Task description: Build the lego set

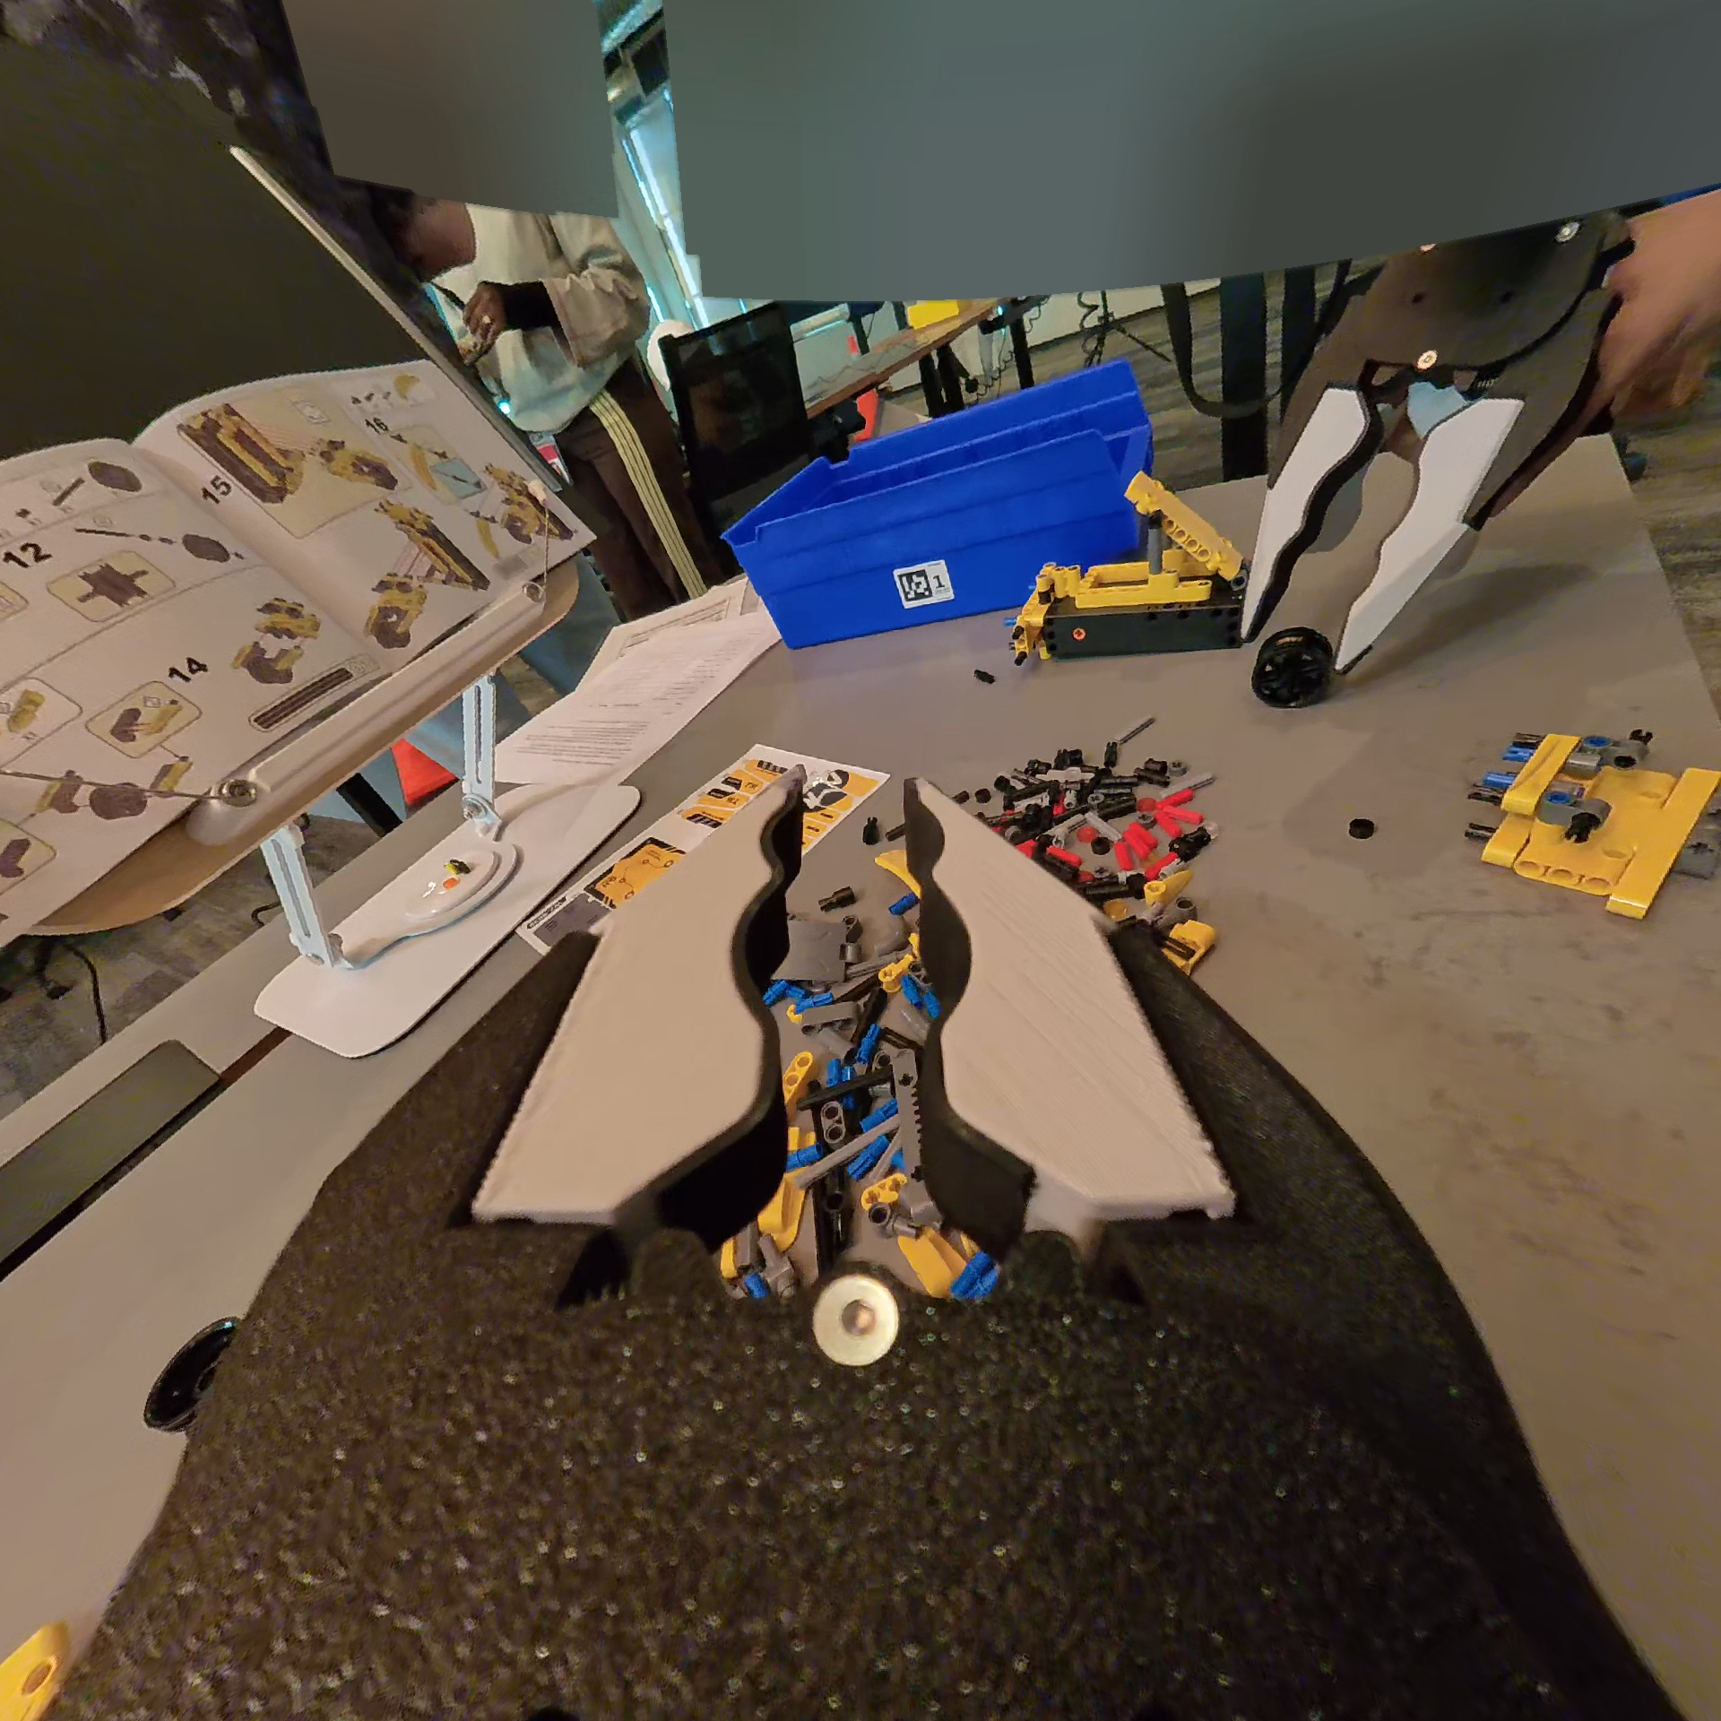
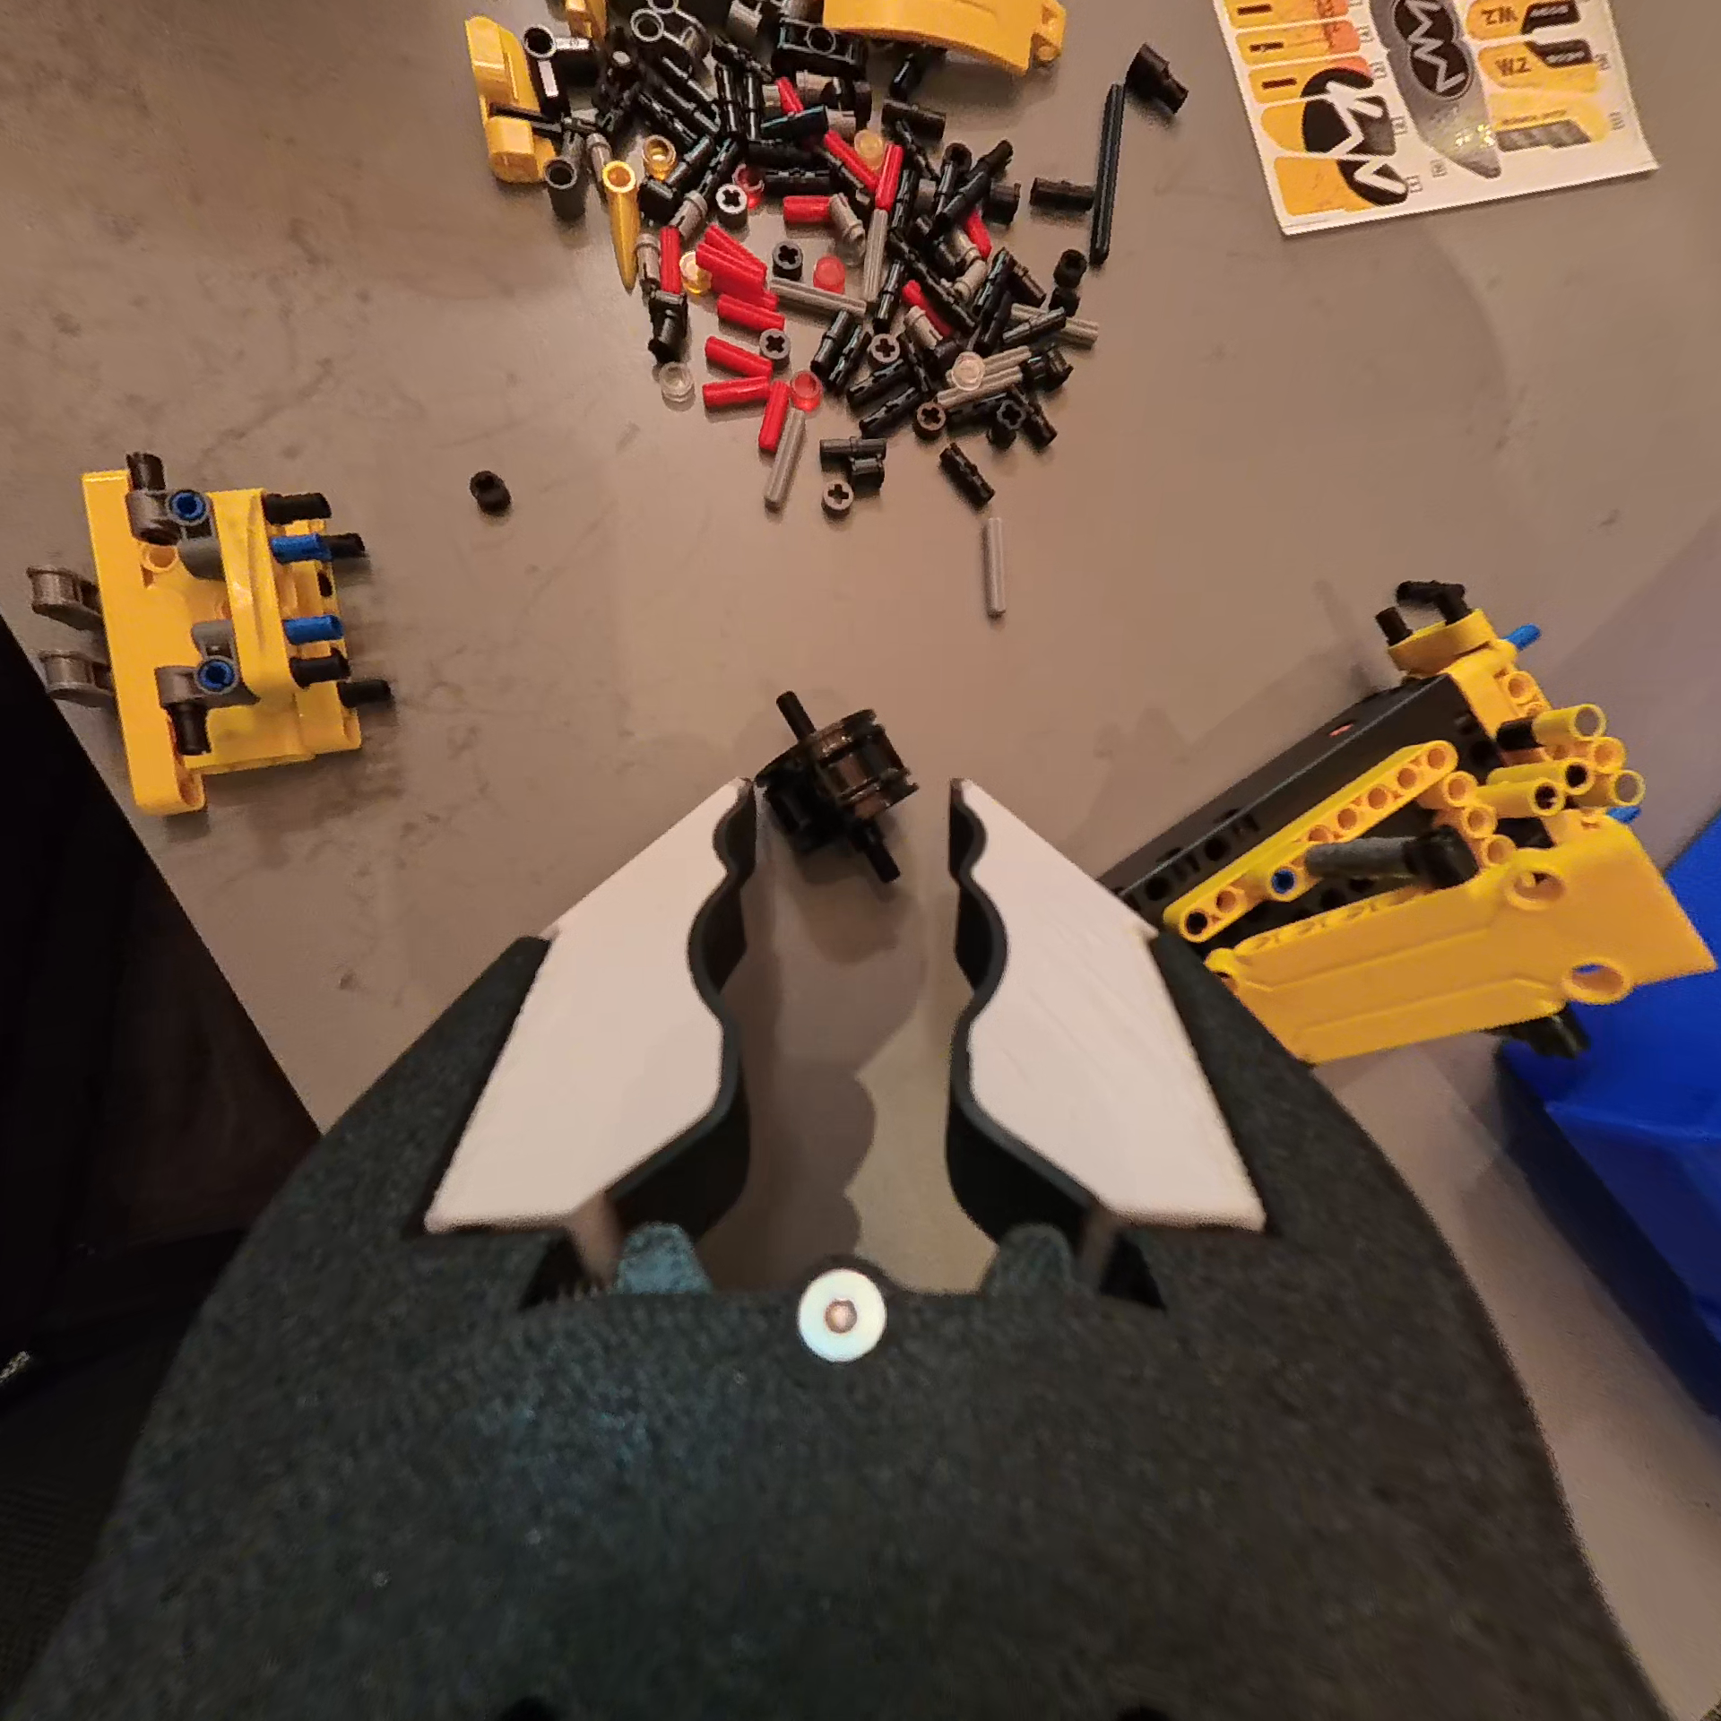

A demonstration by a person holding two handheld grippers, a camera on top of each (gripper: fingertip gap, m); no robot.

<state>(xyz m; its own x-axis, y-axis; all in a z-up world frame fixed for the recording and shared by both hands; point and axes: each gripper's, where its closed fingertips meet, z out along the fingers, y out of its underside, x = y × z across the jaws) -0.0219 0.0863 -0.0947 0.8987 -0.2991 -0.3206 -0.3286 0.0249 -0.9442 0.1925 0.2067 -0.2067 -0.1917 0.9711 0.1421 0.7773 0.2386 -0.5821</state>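
My right gripper point(image 2: 852, 790) is open and empty, its tips just either side of a small black wheel on an axle point(image 2: 835, 780) lying on the grey table; it also shows in the left wrist view point(image 1: 1299, 643), above the same wheel point(image 1: 1293, 667). My left gripper point(image 1: 855, 780) is open and empty, hovering over a pile of blue, yellow, grey and black building pieces point(image 1: 852, 1052). A yellow and black part-built model point(image 2: 1425, 838) sits right of the wheel and shows in the left wrist view point(image 1: 1141, 596). A flat yellow sub-assembly point(image 2: 219, 633) lies at the left.
A pile of red, black and grey pins point(image 2: 866, 242) lies mid-table. A blue bin point(image 1: 941, 521) stands at the back. An open instruction booklet point(image 1: 233, 559) rests on a white stand point(image 1: 372, 959). A sticker sheet point(image 2: 1434, 102) and papers point(image 1: 652, 689) lie nearby. A person point(image 1: 559, 372) stands behind. Across from one pair of fingers to the other is roughly 30 cm.
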